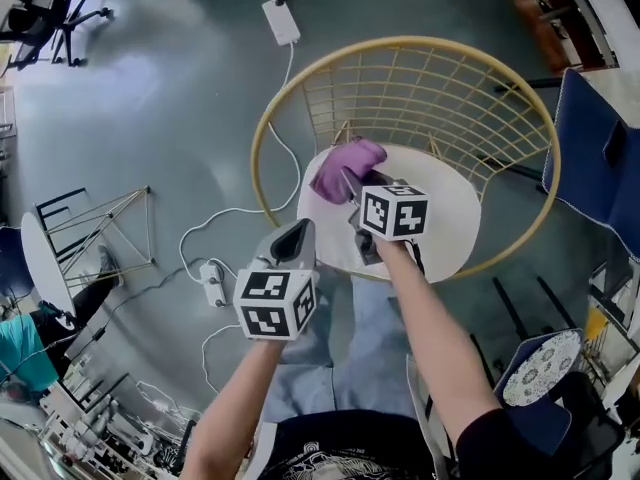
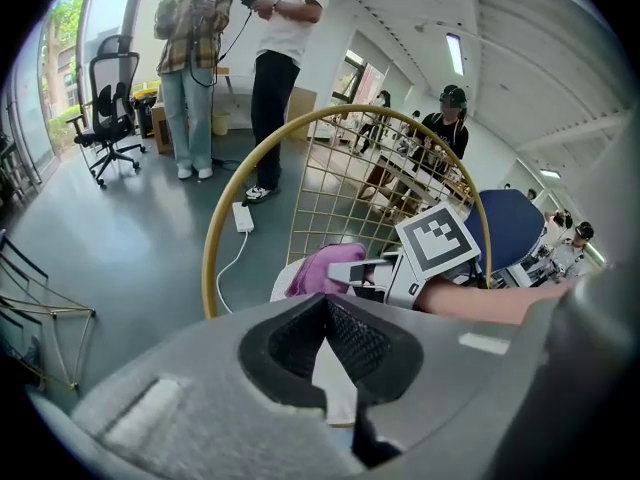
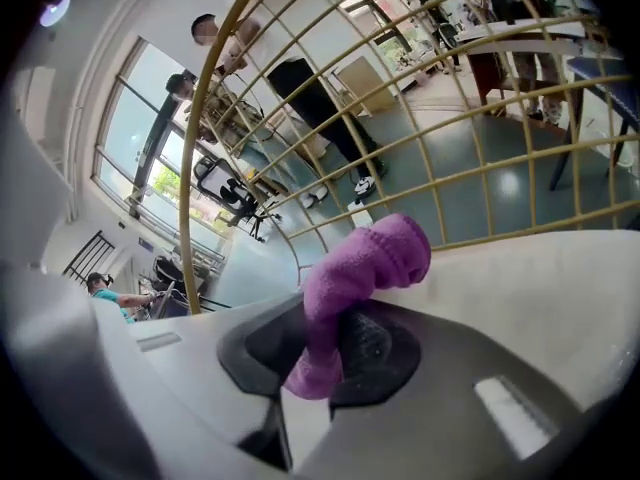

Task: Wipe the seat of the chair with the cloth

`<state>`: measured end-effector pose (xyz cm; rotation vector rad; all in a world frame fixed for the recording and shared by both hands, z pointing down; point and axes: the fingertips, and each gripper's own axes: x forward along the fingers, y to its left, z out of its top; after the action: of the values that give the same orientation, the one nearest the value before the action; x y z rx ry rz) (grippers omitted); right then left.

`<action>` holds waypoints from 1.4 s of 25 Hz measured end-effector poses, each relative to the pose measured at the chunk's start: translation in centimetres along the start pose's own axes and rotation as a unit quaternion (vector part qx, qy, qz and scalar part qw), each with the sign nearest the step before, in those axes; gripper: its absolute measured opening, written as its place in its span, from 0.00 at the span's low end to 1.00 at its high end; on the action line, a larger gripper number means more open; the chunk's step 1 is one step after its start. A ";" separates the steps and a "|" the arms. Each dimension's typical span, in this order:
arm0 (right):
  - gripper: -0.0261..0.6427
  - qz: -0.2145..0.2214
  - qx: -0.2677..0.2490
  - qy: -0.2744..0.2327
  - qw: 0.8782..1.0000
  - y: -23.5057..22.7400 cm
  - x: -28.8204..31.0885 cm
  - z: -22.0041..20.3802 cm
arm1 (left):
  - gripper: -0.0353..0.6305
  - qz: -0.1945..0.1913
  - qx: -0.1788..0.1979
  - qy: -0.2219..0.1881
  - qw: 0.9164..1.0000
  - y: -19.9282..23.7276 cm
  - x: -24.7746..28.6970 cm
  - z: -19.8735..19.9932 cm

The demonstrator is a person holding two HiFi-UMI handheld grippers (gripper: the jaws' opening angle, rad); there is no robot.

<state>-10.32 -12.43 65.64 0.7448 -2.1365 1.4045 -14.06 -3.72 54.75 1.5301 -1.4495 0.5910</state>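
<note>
The chair has a gold wire back [image 1: 420, 78] and a round white seat [image 1: 450, 218]. A purple cloth [image 1: 345, 166] lies bunched on the seat's far left part. My right gripper [image 1: 352, 186] is shut on the purple cloth [image 3: 365, 268], which sticks out past the jaws over the white seat [image 3: 560, 288]. Short of the seat's near left edge, my left gripper [image 1: 296, 236] is shut with nothing in it. In the left gripper view the left gripper [image 2: 325, 306] points at the cloth [image 2: 318, 268] and the chair back [image 2: 340, 178].
A white power strip [image 1: 281, 20] and its cable lie on the grey floor beyond the chair. An office chair [image 1: 50, 13] stands far left, a wire-frame stool [image 1: 100, 233] at left, a blue chair [image 1: 590, 148] at right. Two people [image 2: 285, 58] stand behind the chair.
</note>
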 end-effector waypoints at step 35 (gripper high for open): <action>0.13 -0.182 0.180 -0.116 0.960 -17.8 -18.2 -3.9 | 0.05 -0.072 0.109 0.045 0.990 -11.7 5.0 -1.1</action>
<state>15.34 -11.32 67.22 1.4261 -1.7898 1.5748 -1.68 -6.68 56.05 1.7376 -1.2259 0.7400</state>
